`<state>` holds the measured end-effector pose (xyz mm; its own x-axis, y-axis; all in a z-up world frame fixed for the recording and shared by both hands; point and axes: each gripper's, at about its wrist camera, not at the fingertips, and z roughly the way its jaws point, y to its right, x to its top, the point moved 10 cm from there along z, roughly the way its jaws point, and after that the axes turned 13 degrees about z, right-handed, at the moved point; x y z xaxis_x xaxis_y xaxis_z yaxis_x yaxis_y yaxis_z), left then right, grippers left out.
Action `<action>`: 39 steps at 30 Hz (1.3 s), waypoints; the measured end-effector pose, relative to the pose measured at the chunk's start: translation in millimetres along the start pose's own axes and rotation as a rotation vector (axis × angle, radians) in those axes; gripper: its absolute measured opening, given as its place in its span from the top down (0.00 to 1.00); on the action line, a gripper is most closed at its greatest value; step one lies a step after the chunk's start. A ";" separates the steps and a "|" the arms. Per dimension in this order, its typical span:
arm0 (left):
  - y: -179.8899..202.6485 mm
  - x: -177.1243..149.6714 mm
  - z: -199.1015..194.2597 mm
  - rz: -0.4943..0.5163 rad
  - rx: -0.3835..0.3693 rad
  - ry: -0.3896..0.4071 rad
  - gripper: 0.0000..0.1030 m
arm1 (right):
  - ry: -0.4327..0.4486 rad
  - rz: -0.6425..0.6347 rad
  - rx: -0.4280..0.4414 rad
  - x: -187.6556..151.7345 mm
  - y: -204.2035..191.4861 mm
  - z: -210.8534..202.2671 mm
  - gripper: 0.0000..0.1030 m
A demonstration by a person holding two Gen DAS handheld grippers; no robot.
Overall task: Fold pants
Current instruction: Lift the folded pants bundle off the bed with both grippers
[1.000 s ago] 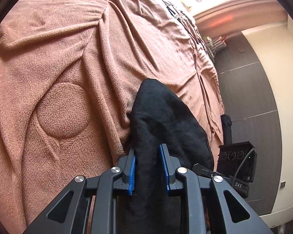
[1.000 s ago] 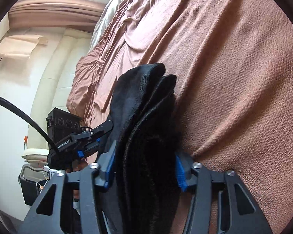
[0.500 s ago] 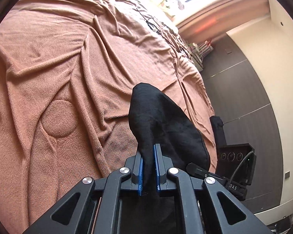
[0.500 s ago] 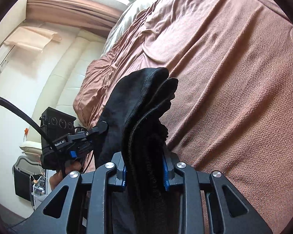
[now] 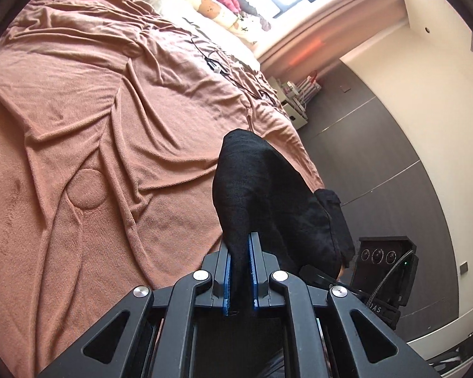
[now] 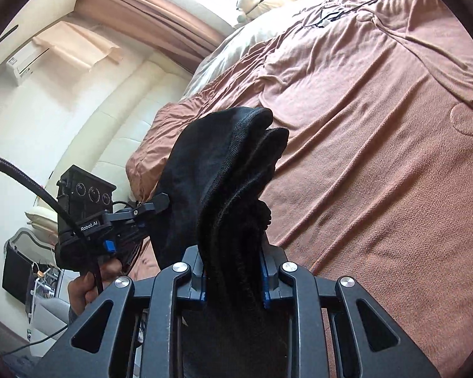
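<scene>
At the bottom centre of the left wrist view the left gripper [image 5: 239,271] is clamped on a thin fold of the black pants [image 5: 268,201], blue pads pressed tight to the cloth. In the right wrist view the right gripper [image 6: 233,278] is clamped on a thicker bunch of the pants [image 6: 224,182]; its jaws have just been closing, with several layers and a ribbed edge between them. The cloth rises from each claw toward mid-frame and hangs clear of the bed [image 5: 94,126]; how much hangs below the claws is hidden.

Judged from this, the task is early: both grips are made and the pants are lifted, but no flat, neat fold shows. Still left are laying them out on the brown cover and folding them over.

Beyond, the bed fills most of both frames, rumpled but bare near the claws, with pillows [image 5: 214,9] at the top edge.
</scene>
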<state>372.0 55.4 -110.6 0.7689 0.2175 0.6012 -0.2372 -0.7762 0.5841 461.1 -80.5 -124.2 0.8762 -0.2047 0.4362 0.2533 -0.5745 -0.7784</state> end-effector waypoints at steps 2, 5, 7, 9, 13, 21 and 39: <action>7.1 -1.4 -6.5 -0.001 -0.002 0.012 0.91 | 0.012 -0.023 -0.002 -3.5 -4.9 -6.7 0.80; 21.2 -5.4 -15.5 0.013 -0.002 0.027 0.92 | 0.034 -0.047 -0.002 -7.9 -10.6 -17.2 0.80; 30.3 -6.8 -20.0 0.018 -0.003 0.036 0.92 | 0.046 -0.064 -0.006 -10.9 -14.6 -23.6 0.80; 39.7 -8.6 -25.4 0.022 -0.010 0.046 0.92 | 0.058 -0.084 -0.012 -15.2 -18.9 -31.1 0.80; 60.6 -10.8 -35.6 0.037 -0.023 0.071 0.92 | 0.087 -0.121 -0.017 -19.8 -26.6 -53.3 0.80; 105.4 -12.3 -53.0 0.069 -0.052 0.116 0.92 | 0.145 -0.176 -0.028 -31.2 -37.6 -98.4 0.80; 226.9 -22.8 -53.4 0.176 -0.166 0.143 0.92 | 0.277 -0.251 -0.111 -50.9 -48.1 -218.5 0.80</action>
<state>268.9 -94.1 37.3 0.6187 0.1781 0.7652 -0.4628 -0.7044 0.5382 314.7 -215.6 -10.3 0.6446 -0.2445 0.7244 0.3864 -0.7134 -0.5846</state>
